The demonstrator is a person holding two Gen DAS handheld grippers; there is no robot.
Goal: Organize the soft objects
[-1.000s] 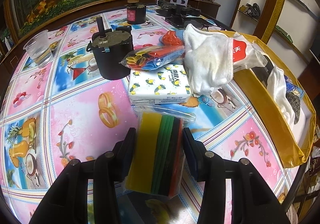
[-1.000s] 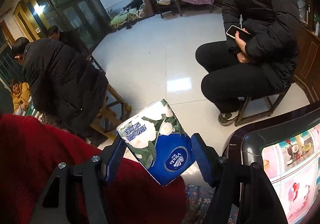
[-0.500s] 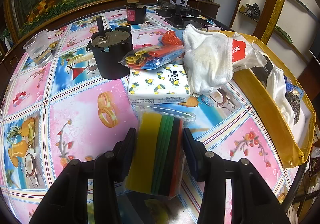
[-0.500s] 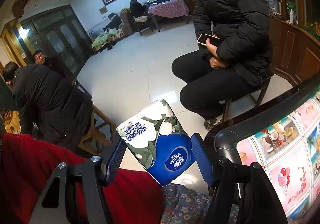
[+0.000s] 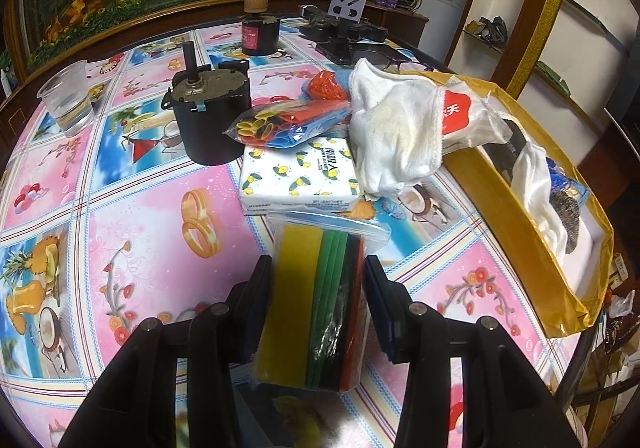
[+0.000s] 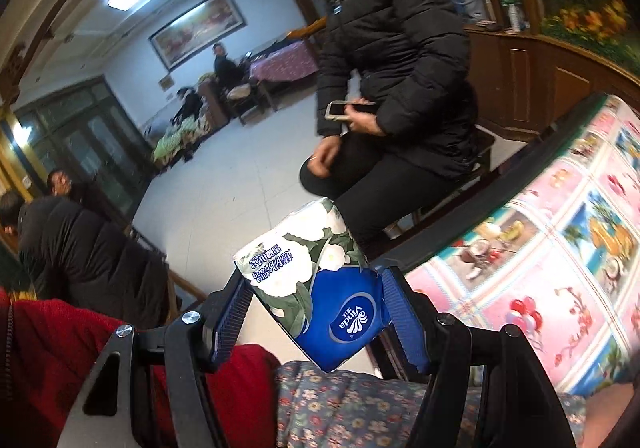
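My left gripper (image 5: 317, 288) is shut on a clear zip bag of coloured sponge sheets (image 5: 316, 304), yellow, green, black and red, held just above the table near its front. Beyond it lie a white tissue pack with lemon print (image 5: 298, 177), a bag of coloured rollers (image 5: 286, 123) and a white towel (image 5: 394, 135). A yellow box (image 5: 516, 215) at the right holds white cloth and other soft things. My right gripper (image 6: 316, 308) is shut on a blue and white Vinda tissue pack (image 6: 316, 288), held in the air off the table's edge (image 6: 472, 232).
On the table stand a black motor (image 5: 214, 115), a plastic cup of water (image 5: 68, 99), a dark jar (image 5: 259, 31) and a phone stand (image 5: 346, 21). In the right wrist view a person in a black jacket (image 6: 396, 87) sits close to the table; others sit further left.
The right gripper has swung and rolled with the Vinda pack, so the patterned table now fills the right of its view. The left gripper and sponge bag have stayed put.
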